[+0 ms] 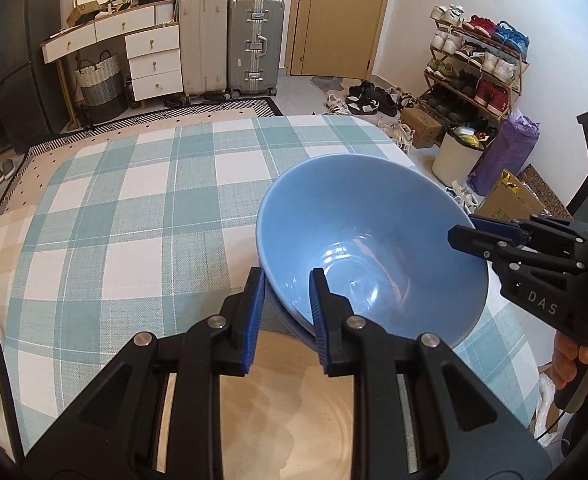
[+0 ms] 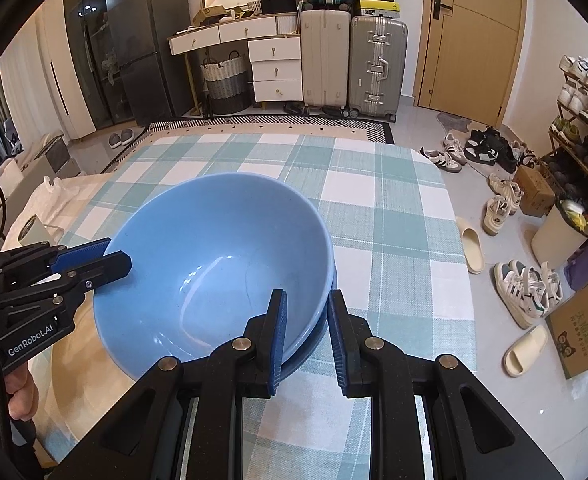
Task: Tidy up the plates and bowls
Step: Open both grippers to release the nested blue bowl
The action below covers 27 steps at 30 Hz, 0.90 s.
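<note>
A light blue bowl point(image 1: 370, 240) point(image 2: 213, 256) sits nested in a second blue bowl point(image 2: 314, 340) whose rim shows just under it, tilted over a cream plate point(image 1: 285, 412) on the checked tablecloth. My left gripper point(image 1: 283, 312) straddles the rim on one side, one finger inside and one outside, with a gap to the wall. My right gripper point(image 2: 306, 328) straddles the opposite rim the same way. Each gripper shows in the other view: the right gripper point(image 1: 474, 236) and the left gripper point(image 2: 105, 260).
The table point(image 2: 374, 216) carries a teal and white checked cloth. Its far edge and right edge drop to the floor, where shoes and slippers point(image 2: 470, 248), cardboard boxes point(image 2: 578, 328) and a shoe rack point(image 1: 478, 68) stand. Suitcases point(image 2: 354, 64) and drawers stand at the back.
</note>
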Motion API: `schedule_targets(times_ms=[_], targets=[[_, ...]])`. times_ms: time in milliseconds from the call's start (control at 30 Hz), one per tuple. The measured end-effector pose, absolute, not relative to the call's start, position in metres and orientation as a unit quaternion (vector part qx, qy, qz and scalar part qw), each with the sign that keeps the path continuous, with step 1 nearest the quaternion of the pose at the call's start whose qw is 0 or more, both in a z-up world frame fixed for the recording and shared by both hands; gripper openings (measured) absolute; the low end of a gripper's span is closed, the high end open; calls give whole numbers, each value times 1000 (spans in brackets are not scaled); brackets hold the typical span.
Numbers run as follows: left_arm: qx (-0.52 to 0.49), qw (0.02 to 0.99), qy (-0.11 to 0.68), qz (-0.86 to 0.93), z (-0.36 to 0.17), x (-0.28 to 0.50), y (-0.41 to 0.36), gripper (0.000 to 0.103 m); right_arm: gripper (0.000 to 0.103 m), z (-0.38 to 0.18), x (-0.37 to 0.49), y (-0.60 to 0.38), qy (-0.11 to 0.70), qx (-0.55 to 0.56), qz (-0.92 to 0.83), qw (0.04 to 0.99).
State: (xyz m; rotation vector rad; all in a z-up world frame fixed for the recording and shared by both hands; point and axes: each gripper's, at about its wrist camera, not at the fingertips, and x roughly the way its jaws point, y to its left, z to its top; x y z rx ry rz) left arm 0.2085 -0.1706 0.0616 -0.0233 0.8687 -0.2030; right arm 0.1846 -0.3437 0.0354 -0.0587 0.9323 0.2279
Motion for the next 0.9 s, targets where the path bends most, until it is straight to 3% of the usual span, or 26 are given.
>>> schedule_targets(times_ms=[900], targets=[[7,900,426,-95,39,216,-177,19,23,18,186,-334,454,-60,93,884]])
